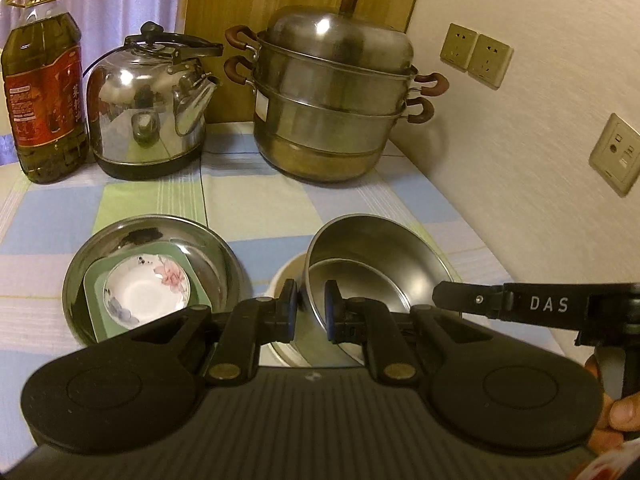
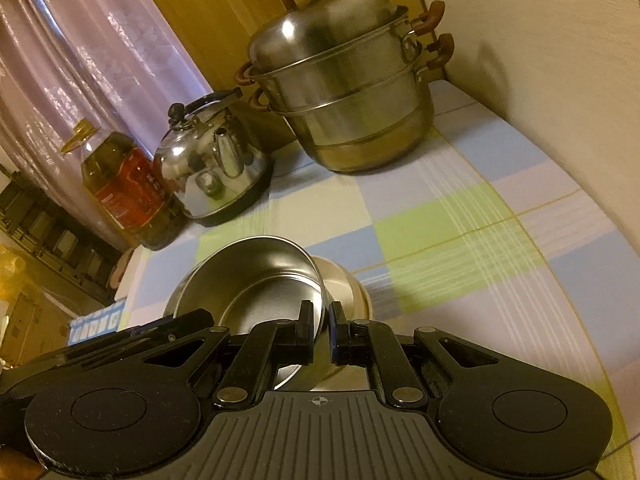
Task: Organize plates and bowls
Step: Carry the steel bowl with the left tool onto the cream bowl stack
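Left wrist: claws point(image 1: 309, 307) point(image 2: 321, 326) on steel bowl point(image 1: 372, 256)

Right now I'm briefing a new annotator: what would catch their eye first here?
Both claws, left claw and right claw, grip the rim of a tilted steel bowl at the table's near edge. Left of it, a wide steel basin holds a flowered dish. A big steamer pot stands at the back.

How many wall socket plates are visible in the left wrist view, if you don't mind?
3: two adjoining socket plates high on the wall right of the steamer pot, and a third lower, nearer the camera. Others may lie outside the frame.
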A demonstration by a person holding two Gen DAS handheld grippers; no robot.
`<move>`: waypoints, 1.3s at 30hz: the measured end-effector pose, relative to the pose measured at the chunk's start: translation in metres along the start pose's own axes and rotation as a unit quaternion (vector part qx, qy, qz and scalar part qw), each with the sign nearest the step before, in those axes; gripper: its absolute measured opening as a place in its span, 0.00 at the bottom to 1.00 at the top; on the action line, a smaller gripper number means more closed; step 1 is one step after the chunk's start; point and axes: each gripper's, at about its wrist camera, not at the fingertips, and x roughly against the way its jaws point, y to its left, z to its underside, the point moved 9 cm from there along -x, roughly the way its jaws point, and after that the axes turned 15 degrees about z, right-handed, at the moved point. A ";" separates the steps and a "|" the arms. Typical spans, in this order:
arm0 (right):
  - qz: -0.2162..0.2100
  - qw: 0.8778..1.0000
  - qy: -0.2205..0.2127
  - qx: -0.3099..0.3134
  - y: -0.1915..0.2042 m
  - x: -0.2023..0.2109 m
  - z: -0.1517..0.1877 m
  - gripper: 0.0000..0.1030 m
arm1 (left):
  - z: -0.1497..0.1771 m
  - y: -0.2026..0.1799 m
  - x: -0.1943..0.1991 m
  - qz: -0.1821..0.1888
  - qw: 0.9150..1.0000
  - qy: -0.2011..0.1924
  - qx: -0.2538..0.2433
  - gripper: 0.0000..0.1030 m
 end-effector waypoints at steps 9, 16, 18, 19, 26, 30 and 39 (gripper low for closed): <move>0.004 1.000 0.005 -0.003 0.001 -0.022 -0.005 0.08 | -0.005 0.013 -0.019 -0.002 1.000 0.009 -0.003 0.12; 0.006 1.000 0.010 -0.007 -0.002 -0.033 -0.004 0.08 | 0.000 0.019 -0.030 -0.003 1.000 0.020 -0.002 0.12; 0.008 1.000 0.012 -0.007 -0.003 -0.036 -0.003 0.08 | 0.002 0.020 -0.033 -0.003 1.000 0.024 -0.002 0.12; 0.008 1.000 0.013 -0.008 -0.003 -0.037 -0.003 0.08 | 0.003 0.020 -0.035 -0.003 1.000 0.026 -0.002 0.12; 0.010 1.000 0.019 -0.007 -0.007 -0.045 0.002 0.08 | 0.009 0.023 -0.044 -0.008 0.999 0.036 -0.003 0.11; 0.007 1.000 0.017 -0.005 -0.007 -0.048 0.004 0.08 | 0.012 0.026 -0.048 -0.014 0.999 0.040 -0.004 0.12; 0.006 1.000 0.020 0.001 -0.007 -0.053 0.007 0.08 | 0.012 0.024 -0.049 -0.018 0.999 0.040 -0.009 0.12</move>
